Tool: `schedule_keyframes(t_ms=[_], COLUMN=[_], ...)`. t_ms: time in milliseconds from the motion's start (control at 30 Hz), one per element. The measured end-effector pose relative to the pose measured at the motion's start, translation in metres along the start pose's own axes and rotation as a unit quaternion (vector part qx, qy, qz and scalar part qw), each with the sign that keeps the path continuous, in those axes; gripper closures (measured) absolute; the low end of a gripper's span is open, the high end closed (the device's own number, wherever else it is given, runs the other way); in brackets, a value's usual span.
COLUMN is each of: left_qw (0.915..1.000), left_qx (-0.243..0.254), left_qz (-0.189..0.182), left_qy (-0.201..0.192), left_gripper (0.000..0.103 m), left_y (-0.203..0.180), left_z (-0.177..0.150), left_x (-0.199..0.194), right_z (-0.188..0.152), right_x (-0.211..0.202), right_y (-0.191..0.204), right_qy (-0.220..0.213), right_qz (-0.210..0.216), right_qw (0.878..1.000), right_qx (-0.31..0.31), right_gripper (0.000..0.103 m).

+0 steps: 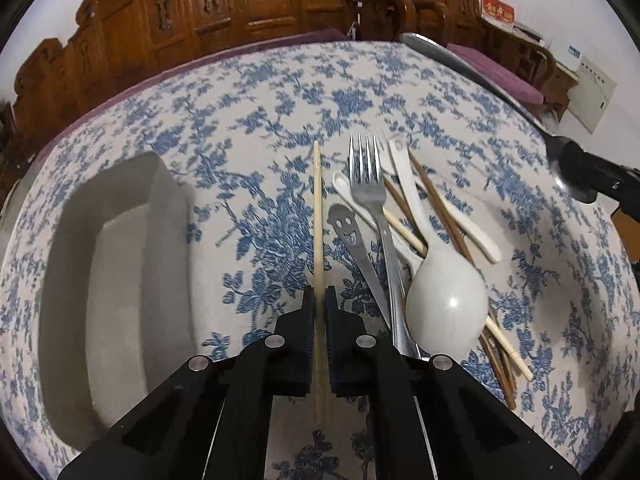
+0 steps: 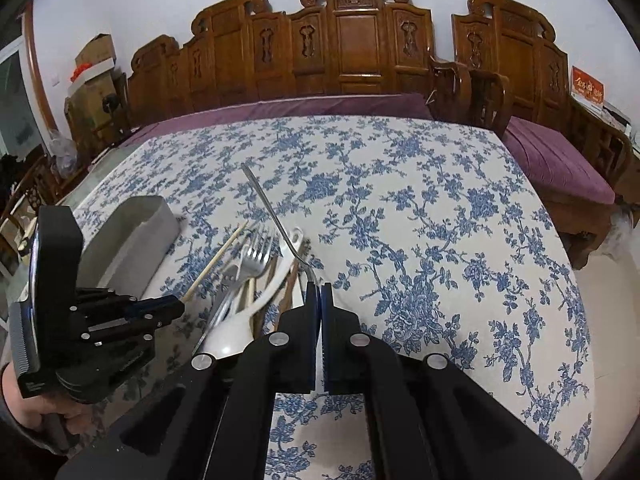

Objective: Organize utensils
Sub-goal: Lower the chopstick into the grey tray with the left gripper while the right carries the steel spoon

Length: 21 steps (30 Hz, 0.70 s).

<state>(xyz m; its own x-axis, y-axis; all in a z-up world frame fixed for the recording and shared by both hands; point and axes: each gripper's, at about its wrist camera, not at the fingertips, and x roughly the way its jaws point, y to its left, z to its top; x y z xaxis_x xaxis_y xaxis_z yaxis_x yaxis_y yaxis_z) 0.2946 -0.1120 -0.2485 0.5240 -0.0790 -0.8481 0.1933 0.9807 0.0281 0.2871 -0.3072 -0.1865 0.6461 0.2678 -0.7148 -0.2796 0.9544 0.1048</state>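
My left gripper [image 1: 319, 295] is shut on a pale wooden chopstick [image 1: 318, 208] that lies lengthwise on the blue-flowered tablecloth. Just to its right is a pile of utensils: a steel fork [image 1: 366, 178], a white ceramic spoon [image 1: 446, 306], a metal handle with a smiley face [image 1: 344, 226], and brown and pale chopsticks. A grey tray [image 1: 120, 280] sits to the left. My right gripper [image 2: 320, 294] is shut on a metal spoon [image 2: 272, 216], held above the table with its handle pointing away. In the right wrist view the left gripper [image 2: 178, 307] holds the chopstick [image 2: 216, 258].
A carved wooden bench with purple cushions [image 2: 560, 160] runs along the table's far and right sides. A wooden chair [image 2: 468, 92] stands at the far right corner. Bare tablecloth [image 2: 440, 220] stretches right of the pile. A person's hand [image 2: 36, 408] grips the left tool.
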Motion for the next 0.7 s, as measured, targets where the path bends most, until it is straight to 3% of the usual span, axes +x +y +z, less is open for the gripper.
schedule_keyframes(t_ms=[400, 700], left_qw=[0.9985, 0.9975], left_qx=[-0.006, -0.019], left_qz=[-0.006, 0.004], left_qy=[-0.054, -0.068], left_gripper=[0.099, 0.099], left_y=[0.023, 0.056], left_z=[0.009, 0.0], left_x=[-0.057, -0.083], right_z=[0.005, 0.004], right_x=[-0.018, -0.022], right_y=[0.029, 0.052], right_qy=[-0.023, -0.025], right_qz=[0.007, 0.018], right_qw=[1.0, 0.999], right_qx=[-0.018, -0.037], right_gripper=[0.1, 0.101])
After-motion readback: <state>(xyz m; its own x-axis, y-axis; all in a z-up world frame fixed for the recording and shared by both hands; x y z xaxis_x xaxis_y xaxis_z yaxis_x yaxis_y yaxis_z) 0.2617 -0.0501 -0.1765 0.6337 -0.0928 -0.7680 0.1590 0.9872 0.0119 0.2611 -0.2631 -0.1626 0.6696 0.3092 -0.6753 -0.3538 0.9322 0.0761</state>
